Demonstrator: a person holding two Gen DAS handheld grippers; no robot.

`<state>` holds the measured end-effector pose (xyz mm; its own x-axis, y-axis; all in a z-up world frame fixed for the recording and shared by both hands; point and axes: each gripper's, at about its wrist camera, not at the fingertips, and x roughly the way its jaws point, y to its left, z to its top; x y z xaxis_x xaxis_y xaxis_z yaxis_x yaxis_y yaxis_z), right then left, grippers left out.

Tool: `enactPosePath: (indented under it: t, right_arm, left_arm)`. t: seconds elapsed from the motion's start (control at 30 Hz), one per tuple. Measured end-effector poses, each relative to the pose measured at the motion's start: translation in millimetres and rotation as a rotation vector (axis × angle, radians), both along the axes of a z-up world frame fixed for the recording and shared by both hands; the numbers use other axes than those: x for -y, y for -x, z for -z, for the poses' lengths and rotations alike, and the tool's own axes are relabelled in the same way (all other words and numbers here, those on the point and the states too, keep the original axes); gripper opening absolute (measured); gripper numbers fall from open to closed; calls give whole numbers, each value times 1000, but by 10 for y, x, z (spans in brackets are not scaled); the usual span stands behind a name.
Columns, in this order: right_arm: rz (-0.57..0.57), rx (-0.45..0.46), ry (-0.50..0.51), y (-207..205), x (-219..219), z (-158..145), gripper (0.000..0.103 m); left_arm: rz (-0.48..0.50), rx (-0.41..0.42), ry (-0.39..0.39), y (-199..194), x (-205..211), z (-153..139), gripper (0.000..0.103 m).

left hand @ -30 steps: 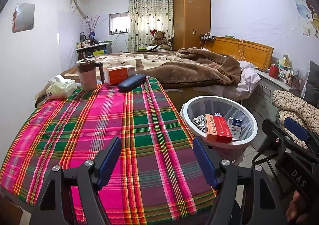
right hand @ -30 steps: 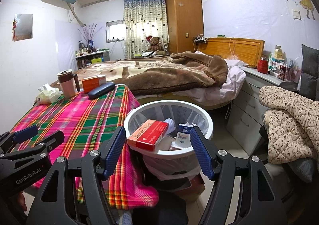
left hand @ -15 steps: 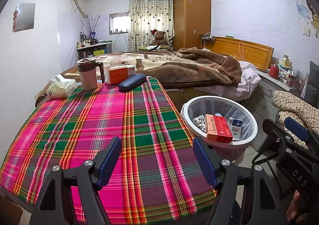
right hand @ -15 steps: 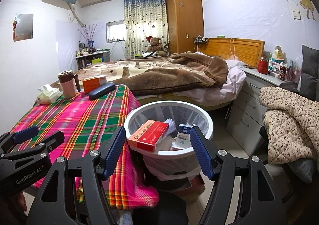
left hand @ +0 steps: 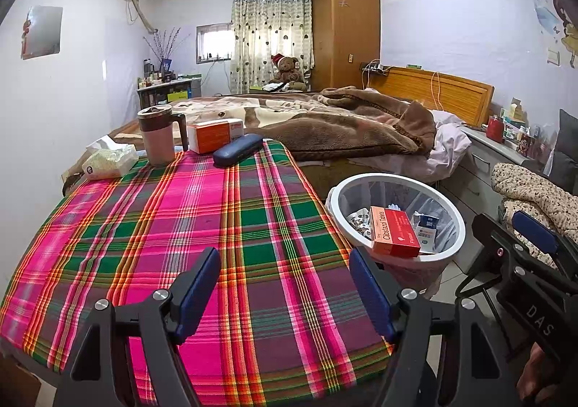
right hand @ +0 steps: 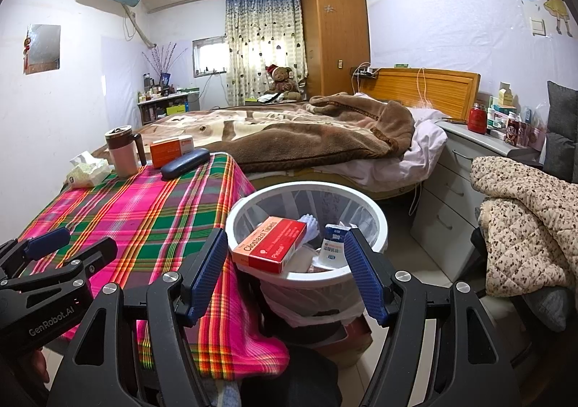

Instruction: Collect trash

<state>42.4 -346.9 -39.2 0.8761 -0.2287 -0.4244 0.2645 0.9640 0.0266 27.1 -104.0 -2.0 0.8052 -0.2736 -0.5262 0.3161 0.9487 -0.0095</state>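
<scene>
A white waste bin [left hand: 395, 180] stands on the floor right of the table; it also shows in the right wrist view [right hand: 307, 187]. A red medicine box [left hand: 395, 232] [right hand: 271, 248] leans on its rim, with a small blue-white box [right hand: 334, 250] and other scraps inside. My left gripper [left hand: 285, 289] is open and empty above the near part of the plaid tablecloth [left hand: 180, 226]. My right gripper [right hand: 283, 277] is open and empty just in front of the bin.
At the table's far end stand a mug [left hand: 159, 136], an orange box [left hand: 213, 136], a dark glasses case [left hand: 236, 154] and a tissue pack [left hand: 108, 161]. A bed with a brown blanket [left hand: 343, 132] lies behind. A bedside cabinet [right hand: 469, 168] and quilted fabric [right hand: 523, 219] are at right.
</scene>
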Motion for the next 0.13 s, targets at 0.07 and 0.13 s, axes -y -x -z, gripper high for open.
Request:
enactPosePath:
  t: [0.07,0.13]
  right_arm:
    - [-1,0,0,0,0,0,68]
    - [-1,0,-1,-4,-1,-2,68]
  left_arm:
    - [1,0,0,4,10,2,73]
    - [-1,-1,-2,2,9,2,73]
